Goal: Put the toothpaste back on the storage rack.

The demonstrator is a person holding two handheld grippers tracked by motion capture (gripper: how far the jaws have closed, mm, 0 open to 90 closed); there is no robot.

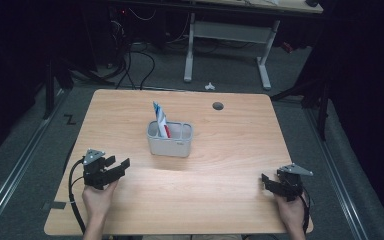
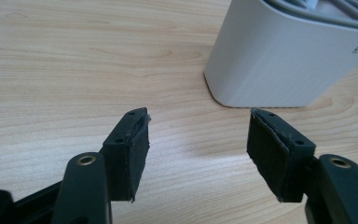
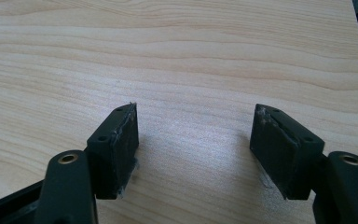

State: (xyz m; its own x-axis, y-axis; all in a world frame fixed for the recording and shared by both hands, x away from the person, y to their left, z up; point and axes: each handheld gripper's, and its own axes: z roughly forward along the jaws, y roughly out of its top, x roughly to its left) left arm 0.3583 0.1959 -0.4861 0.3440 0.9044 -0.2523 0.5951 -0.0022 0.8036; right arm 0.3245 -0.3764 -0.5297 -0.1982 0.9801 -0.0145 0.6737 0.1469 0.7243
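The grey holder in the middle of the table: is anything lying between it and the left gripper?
No. In the high view, only bare wooden table lies between the left gripper and the grey holder.

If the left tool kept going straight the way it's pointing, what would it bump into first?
Probably the grey holder. The left tool is open with nothing between its jaws, and in its own view the holder's near corner stands just ahead, slightly to the right. Only bare table lies between. Depth is hard to judge, so it might just graze that corner.
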